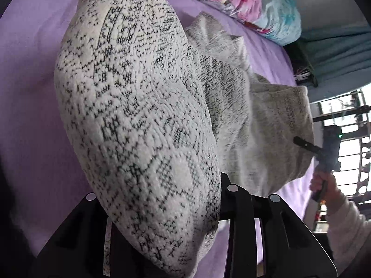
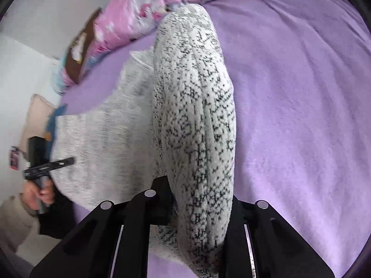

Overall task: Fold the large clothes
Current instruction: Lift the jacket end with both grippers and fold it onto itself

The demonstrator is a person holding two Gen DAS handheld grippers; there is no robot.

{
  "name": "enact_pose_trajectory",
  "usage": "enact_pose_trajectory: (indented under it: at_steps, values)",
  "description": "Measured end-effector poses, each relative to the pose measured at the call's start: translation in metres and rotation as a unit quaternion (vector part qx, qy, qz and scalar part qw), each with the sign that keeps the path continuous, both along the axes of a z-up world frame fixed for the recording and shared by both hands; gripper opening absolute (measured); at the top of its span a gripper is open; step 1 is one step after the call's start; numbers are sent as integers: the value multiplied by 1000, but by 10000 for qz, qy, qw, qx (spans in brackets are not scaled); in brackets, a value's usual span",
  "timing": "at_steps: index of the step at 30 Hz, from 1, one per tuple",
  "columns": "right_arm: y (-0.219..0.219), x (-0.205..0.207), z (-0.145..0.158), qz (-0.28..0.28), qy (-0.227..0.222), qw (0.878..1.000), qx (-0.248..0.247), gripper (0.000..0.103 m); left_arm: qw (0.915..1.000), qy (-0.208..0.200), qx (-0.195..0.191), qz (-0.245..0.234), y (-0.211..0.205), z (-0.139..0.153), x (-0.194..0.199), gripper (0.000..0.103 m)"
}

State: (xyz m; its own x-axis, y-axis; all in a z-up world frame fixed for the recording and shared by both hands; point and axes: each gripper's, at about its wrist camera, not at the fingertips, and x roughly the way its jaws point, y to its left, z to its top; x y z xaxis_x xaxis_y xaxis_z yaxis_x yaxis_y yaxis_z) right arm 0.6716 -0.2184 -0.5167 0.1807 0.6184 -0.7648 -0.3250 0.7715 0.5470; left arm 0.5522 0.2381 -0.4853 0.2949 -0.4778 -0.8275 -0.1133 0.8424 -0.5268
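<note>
Knitted fabric fills both sets of jaws: the left gripper [image 1: 162, 199] is clenched on one bunched edge of the speckled sweater [image 1: 139, 106], the right gripper [image 2: 201, 199] pinches another. From each grip the cloth runs straight ahead and away, its long axis in line with the jaws, down to the grey bulk that sags between the two hands onto the purple bed [image 2: 301, 115]. Each hand is nearest its own end. Beyond lies a pink floral pillow [image 1: 243, 2]. Judged from this, the fold turns on carrying both edges forward together.
</note>
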Motion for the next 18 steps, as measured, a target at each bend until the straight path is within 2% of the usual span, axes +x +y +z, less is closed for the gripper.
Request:
enact_pose_trajectory:
  at_steps: [8, 14, 18]
  values:
    - [-16, -28, 46, 216, 78, 9970, 733, 15, 9992, -231, -209, -248, -16, 50, -10, 31]
    - [-50, -64, 82, 141, 45, 9967, 796, 15, 9979, -162, -542, -314, -30, 77, -29, 31]
    - [-81, -91, 109, 26, 59, 9965, 835, 15, 9957, -149, -703, -580, -67, 92, -30, 30]
